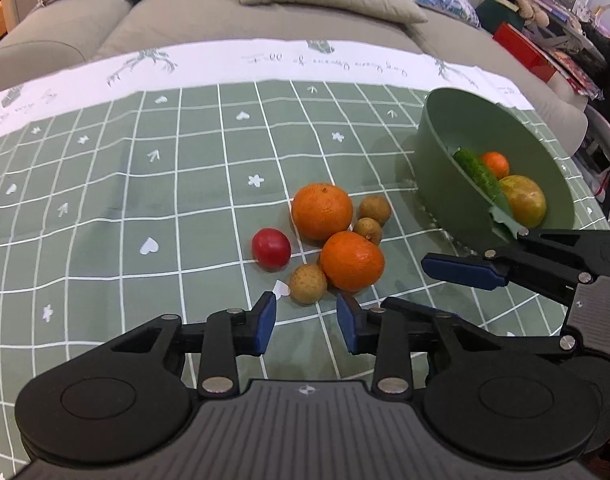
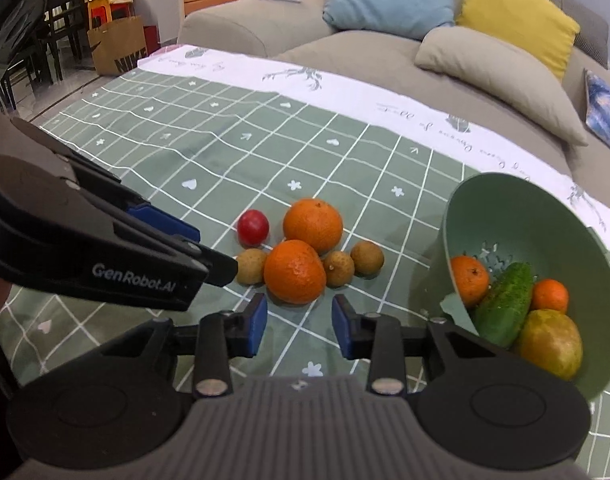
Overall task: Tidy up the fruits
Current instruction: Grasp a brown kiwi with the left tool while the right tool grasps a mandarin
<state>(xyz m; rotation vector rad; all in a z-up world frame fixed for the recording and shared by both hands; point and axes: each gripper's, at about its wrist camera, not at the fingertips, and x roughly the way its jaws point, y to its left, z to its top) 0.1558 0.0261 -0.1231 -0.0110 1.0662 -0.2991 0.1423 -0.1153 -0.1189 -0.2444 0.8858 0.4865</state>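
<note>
Fruit is partly sorted, by my reckoning: the green bowl [image 2: 517,216] at the right of the counter [image 2: 225,152] already holds a small orange [image 2: 469,280], a smaller mandarin [image 2: 550,295], a cucumber [image 2: 505,307] lying slantwise between them, and a yellow-green fruit [image 2: 551,343] nearest me that I cannot name for certain. Still out on the checked green cloth is a tight cluster just left of the bowl: two large oranges, the far one [image 1: 322,210] and the near one [image 1: 352,261] touching each other, a red plum-like fruit [image 1: 271,248] to their left, and three small brown round fruits, one [image 1: 307,283] near my left tongs and two [image 1: 375,210] [image 1: 368,230] on the bowl side. So six pieces are left, I judge, and four are in.

The oranges look firm with pebbled, glossy skin; the near one has a slightly flattened shape. The brown fruits are matt and speckled, small enough to roll. The red one is smooth and shiny.

My left tongs [image 1: 306,322] hang just short of the nearest brown fruit, pads narrowed to a modest gap with nothing between them. My right tongs [image 2: 299,327] hang just short of the near orange [image 2: 295,271], likewise narrowed and empty. Neither touches any fruit yet
</note>
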